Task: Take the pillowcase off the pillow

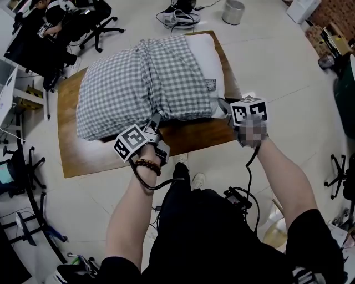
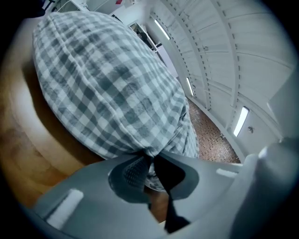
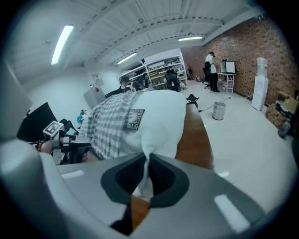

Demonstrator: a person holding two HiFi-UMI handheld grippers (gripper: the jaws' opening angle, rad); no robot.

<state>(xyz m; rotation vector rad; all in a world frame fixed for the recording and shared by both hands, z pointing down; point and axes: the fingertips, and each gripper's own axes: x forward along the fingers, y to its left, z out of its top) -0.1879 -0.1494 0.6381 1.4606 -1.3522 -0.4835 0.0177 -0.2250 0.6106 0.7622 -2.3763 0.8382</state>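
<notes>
Grey-and-white checked fabric pillowcase (image 1: 138, 83) lies mid-desk on the brown wooden desk (image 1: 75, 161) and covers most of the white stuffed pillow (image 1: 208, 58); the bare pillow end sticks out of the case at 3 o'clock in the head view. Small patterned label patch (image 1: 210, 85) sits on the white part, just beside the case's opening edge. Case cloth is bunched in a ridge running 12 to 6 o'clock near that opening

Left gripper (image 1: 156, 118): at 6 o'clock of the pillowcase, jaws closed on a pinch of checked cloth at the near edge. Left gripper view shows the fabric gathered right between the jaws, desk wood below it

Right gripper (image 1: 224, 107): at about 4 o'clock of the pillow, jaws clamped on its white near corner. Right gripper view shows a fold of white cloth squeezed between the jaws, with the checked case at 10 o'clock and the left gripper at 9 o'clock

Both grippers are at the near desk edge, well apart: left on case, right on pillow

Off-desk on the pale tiled floor (image 1: 277, 66): grey metal bin (image 1: 233, 11) at 1 o'clock, black office chair (image 1: 100, 28) at 11 o'clock
</notes>
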